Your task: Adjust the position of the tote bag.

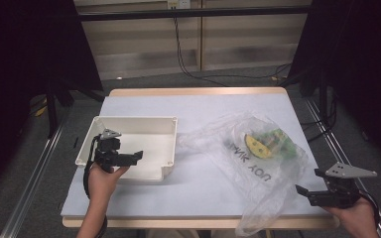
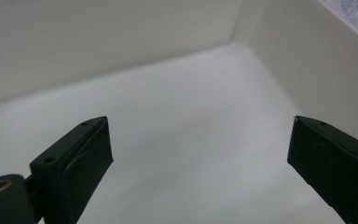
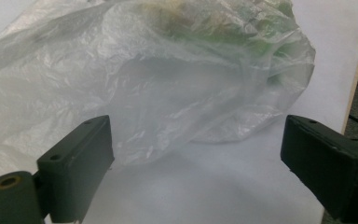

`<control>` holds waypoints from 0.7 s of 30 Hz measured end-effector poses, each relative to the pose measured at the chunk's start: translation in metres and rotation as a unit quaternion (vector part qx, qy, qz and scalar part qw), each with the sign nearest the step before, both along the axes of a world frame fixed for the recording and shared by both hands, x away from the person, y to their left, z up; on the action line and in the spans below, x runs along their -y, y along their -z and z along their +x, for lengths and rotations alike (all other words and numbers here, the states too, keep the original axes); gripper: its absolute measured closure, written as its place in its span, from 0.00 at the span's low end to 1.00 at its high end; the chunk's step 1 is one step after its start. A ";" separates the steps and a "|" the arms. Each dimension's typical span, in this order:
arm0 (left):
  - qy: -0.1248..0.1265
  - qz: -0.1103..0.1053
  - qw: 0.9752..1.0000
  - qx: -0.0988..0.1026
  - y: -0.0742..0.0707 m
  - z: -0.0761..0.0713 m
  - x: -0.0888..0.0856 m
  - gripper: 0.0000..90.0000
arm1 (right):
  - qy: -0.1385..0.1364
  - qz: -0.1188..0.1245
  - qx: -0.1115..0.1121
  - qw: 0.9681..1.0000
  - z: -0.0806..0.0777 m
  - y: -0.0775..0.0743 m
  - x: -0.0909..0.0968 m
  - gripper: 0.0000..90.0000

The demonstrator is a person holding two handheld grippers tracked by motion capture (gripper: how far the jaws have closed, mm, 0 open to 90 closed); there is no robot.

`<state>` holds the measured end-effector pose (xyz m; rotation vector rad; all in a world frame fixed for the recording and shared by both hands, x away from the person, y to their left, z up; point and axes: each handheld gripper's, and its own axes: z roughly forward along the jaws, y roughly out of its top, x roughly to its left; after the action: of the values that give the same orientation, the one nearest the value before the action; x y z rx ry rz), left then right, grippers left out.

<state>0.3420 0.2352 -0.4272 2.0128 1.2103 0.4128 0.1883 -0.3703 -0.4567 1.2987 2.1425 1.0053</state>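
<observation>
White tray [image 1: 164,130], worktop's [image 1: 198,106] left half: empty, left tool [image 1: 129,158] poised inside it, jaws wide, nothing gripped. Clear plastic bag [image 1: 258,163], right half, trailing over the near edge: yellow and green items [image 1: 268,144] inside, not yet removed. Right tool [image 1: 307,192] at the near right corner, jaws apart, beside the bag. Unloading judged unstarted; crumpled film covers contents.

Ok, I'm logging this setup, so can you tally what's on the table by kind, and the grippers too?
White bin: 1
Clear plastic bag, with yellow and green contents showing through: 1
Open grippers, left gripper over the bin and right gripper beside the bag: 2
Total: 4
</observation>
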 end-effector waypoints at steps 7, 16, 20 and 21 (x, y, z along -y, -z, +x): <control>0.012 0.003 1.000 -0.002 0.000 0.004 0.009 0.07 | -0.009 0.000 -0.005 1.000 -0.002 0.004 0.000 0.14; 0.047 0.019 0.999 -0.008 0.001 0.004 0.033 0.08 | -0.010 0.001 0.000 1.000 -0.013 0.002 0.000 0.21; 0.051 0.019 0.999 -0.001 -0.001 0.004 0.038 0.09 | -0.009 0.007 0.002 1.000 -0.013 0.002 -0.001 0.25; 0.057 0.024 0.998 -0.003 -0.002 0.004 0.038 0.09 | -0.008 0.012 0.007 1.000 -0.013 0.001 -0.001 0.26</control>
<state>0.3455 0.1977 -0.4251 2.1133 1.0931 0.3841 0.1756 -0.3694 -0.4580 1.2834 2.1414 1.0454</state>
